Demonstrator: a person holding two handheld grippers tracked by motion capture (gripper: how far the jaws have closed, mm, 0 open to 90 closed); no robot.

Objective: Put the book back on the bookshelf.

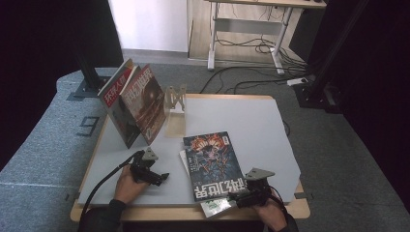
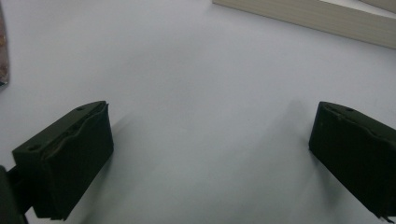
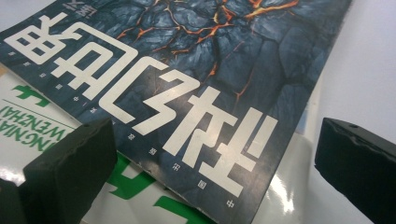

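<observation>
Magazine point(image 1: 213, 164) lies flat at the tabletop's point(image 1: 251, 121) near edge, atop a green-printed booklet point(image 3: 42, 135). Right hand-held gripper point(image 1: 244, 197) is spread wide at its near corner; left hand-held gripper point(image 1: 157, 178) hovers open (empty). Slide one jaw under the top cover only, then clamp.

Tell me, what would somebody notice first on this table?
Probably the dark magazine with glowing orange cracks, lying flat at the table's near edge on top of a white and green one. The right gripper, jaws open, points at its corner. Two more magazines lean upright at the far left.
</observation>
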